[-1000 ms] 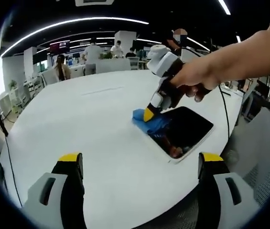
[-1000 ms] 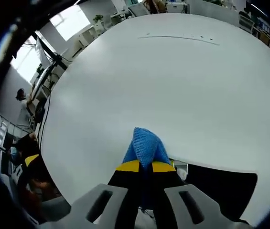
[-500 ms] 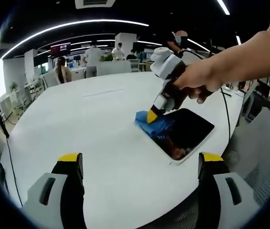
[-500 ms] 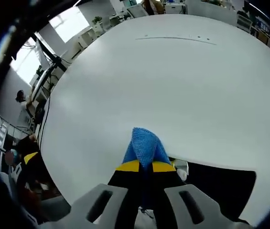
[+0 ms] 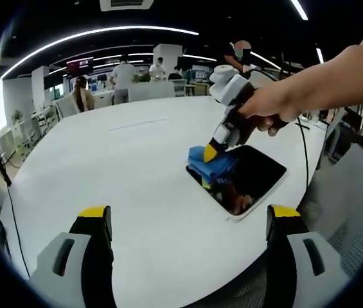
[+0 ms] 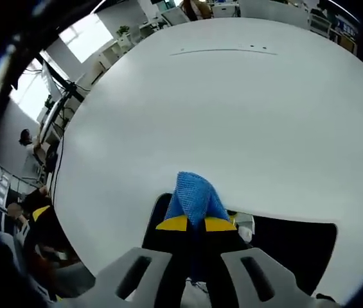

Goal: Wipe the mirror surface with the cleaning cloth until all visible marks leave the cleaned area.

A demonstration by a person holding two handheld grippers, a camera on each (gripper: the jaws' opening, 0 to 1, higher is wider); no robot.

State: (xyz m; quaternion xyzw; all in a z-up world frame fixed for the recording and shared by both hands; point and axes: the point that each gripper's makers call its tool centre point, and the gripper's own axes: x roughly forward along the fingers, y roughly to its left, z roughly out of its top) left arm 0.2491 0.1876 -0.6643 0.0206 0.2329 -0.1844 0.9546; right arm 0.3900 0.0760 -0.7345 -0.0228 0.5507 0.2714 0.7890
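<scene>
A big white bench (image 5: 123, 167) fills the room's middle, and a dark mirror (image 5: 255, 173) with a white rim lies flat on it near the edge. The right hand-held gripper (image 5: 210, 154) is held by a person's hand (image 5: 268, 109) and points down at the mirror's near end. Its yellow tips are pinched tight on a blue cleaning cloth (image 5: 210, 168) — the cloth is pressed onto the glass at that end. In the right gripper view the same cloth (image 6: 194, 196) bunches up just past the closed yellow tips of that hand-held gripper (image 6: 194, 224), and the black mirror (image 6: 297, 247) spreads out to the side. I cannot tell if any marks are on the glass; it is too dark. The left hand-held gripper (image 5: 187, 215) stays off to the side over bare bench — its two jaws stand wide apart and hold nothing.
</scene>
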